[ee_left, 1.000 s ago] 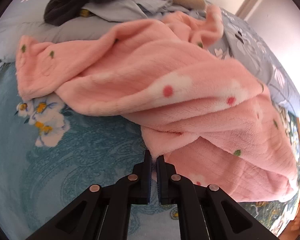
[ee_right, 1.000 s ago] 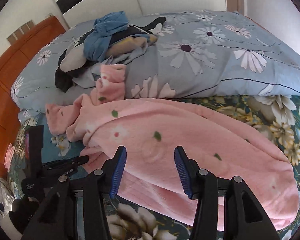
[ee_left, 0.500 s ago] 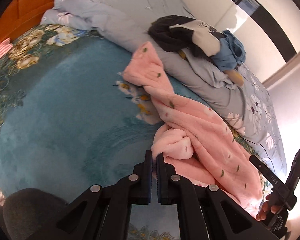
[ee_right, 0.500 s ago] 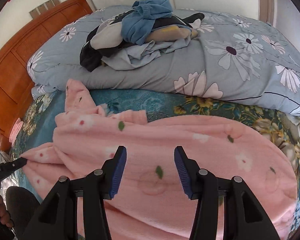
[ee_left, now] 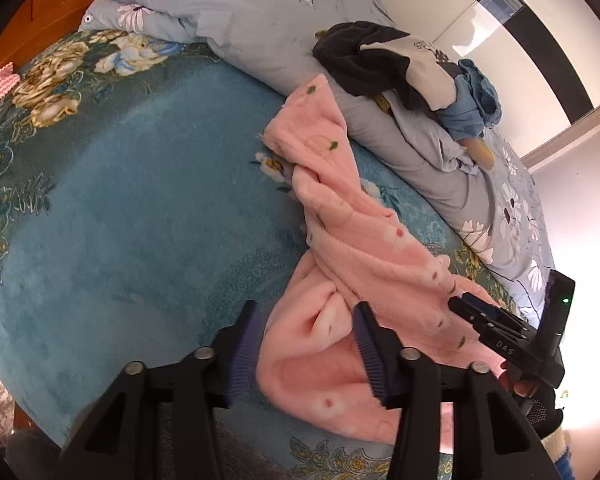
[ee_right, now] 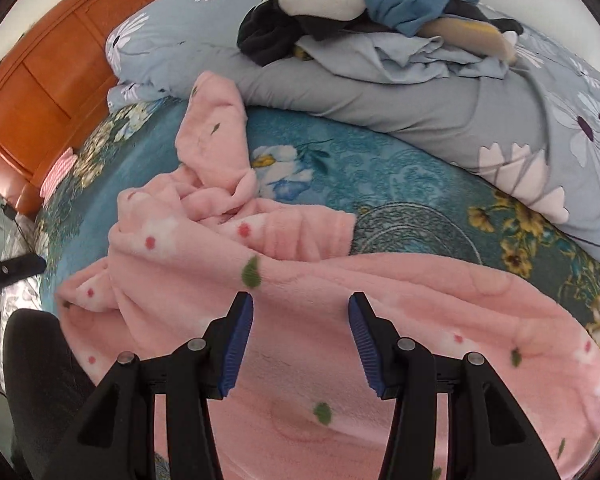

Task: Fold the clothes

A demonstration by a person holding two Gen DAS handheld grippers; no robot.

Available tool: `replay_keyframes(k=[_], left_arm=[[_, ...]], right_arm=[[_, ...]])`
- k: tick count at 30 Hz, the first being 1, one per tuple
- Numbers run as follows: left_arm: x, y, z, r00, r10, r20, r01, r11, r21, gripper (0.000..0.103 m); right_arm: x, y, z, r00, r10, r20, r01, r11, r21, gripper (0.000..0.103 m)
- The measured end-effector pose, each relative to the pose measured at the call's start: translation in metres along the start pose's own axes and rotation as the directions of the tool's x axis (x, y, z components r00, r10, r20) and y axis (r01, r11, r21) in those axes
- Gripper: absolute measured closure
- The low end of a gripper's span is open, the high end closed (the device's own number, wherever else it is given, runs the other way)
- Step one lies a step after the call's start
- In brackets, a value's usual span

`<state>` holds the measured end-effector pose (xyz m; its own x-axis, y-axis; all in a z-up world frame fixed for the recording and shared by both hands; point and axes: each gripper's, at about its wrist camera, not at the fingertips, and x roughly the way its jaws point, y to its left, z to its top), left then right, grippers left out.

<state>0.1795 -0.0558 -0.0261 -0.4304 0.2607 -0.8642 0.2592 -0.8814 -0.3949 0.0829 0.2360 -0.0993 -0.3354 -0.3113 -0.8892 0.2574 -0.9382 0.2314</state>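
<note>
Left gripper has sprung apart over pink garment; right gripper gapes beside clothes pile.

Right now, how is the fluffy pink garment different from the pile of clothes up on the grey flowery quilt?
The pink garment is one fleecy piece, spread and rumpled over the teal bedspread; the pile of clothes is several pieces heaped on the grey quilt. The pink garment has small red and green spots; the pile is black, white, blue and pale grey. The pink garment lies right under the open right gripper; the pile sits farther off. Both are unfolded.
</note>
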Motion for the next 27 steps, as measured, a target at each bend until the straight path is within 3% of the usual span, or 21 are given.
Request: replay_keyframes(k=[3,5,6,9,14,17,21,23,24,25,26,27], left_arm=[[-0.004,0.006,0.020,0.999,0.018,0.033,-0.018,1.000,0.007,0.041],[0.007,0.011,0.043,0.998,0.040,0.043,-0.040,0.999,0.011,0.040],[0.016,0.013,0.056,0.998,0.058,0.037,-0.059,0.998,0.009,0.040],[0.049,0.019,0.093,0.999,0.047,0.005,-0.047,0.999,-0.015,0.040],[0.123,0.036,0.133,0.993,-0.087,-0.083,0.070,0.979,-0.192,0.040],[0.168,0.048,0.142,0.984,-0.130,-0.123,0.086,0.946,-0.312,0.040],[0.203,0.063,0.147,0.973,-0.194,-0.125,0.121,0.889,-0.441,0.040],[0.212,0.065,0.151,0.972,-0.204,-0.117,0.129,0.876,-0.464,0.042],[0.215,0.066,0.152,0.972,-0.208,-0.113,0.131,0.871,-0.473,0.043],[0.216,0.065,0.154,0.971,-0.215,-0.109,0.137,0.865,-0.483,0.054],[0.217,0.064,0.156,0.969,-0.222,-0.105,0.143,0.858,-0.493,0.065],[0.218,0.064,0.157,0.968,-0.229,-0.101,0.149,0.851,-0.503,0.089]], right_arm=[[0.014,0.007,0.003,0.999,-0.014,-0.038,0.012,0.999,-0.038,0.053],[0.017,0.008,0.003,0.999,-0.026,-0.048,0.024,0.999,-0.040,0.077],[0.017,0.008,0.003,0.998,-0.034,-0.047,0.033,0.999,-0.036,0.101],[0.006,0.003,0.005,0.997,-0.082,-0.010,0.081,0.997,-0.011,0.103],[-0.039,-0.039,0.002,0.967,-0.239,0.094,0.219,0.959,0.180,0.103],[-0.048,-0.044,-0.002,0.977,-0.173,0.125,0.147,0.971,0.188,0.103],[-0.032,-0.028,-0.005,0.989,-0.124,0.084,0.115,0.987,0.112,0.103],[-0.026,-0.020,-0.002,0.991,-0.113,0.076,0.108,0.992,0.060,0.098],[-0.023,-0.016,-0.001,0.992,-0.107,0.072,0.105,0.994,0.033,0.089],[-0.020,-0.012,0.000,0.993,-0.101,0.068,0.101,0.995,0.007,0.070],[-0.017,-0.008,0.002,0.993,-0.096,0.064,0.097,0.995,-0.020,0.062],[-0.014,-0.004,0.003,0.994,-0.090,0.060,0.093,0.995,-0.046,0.058]])
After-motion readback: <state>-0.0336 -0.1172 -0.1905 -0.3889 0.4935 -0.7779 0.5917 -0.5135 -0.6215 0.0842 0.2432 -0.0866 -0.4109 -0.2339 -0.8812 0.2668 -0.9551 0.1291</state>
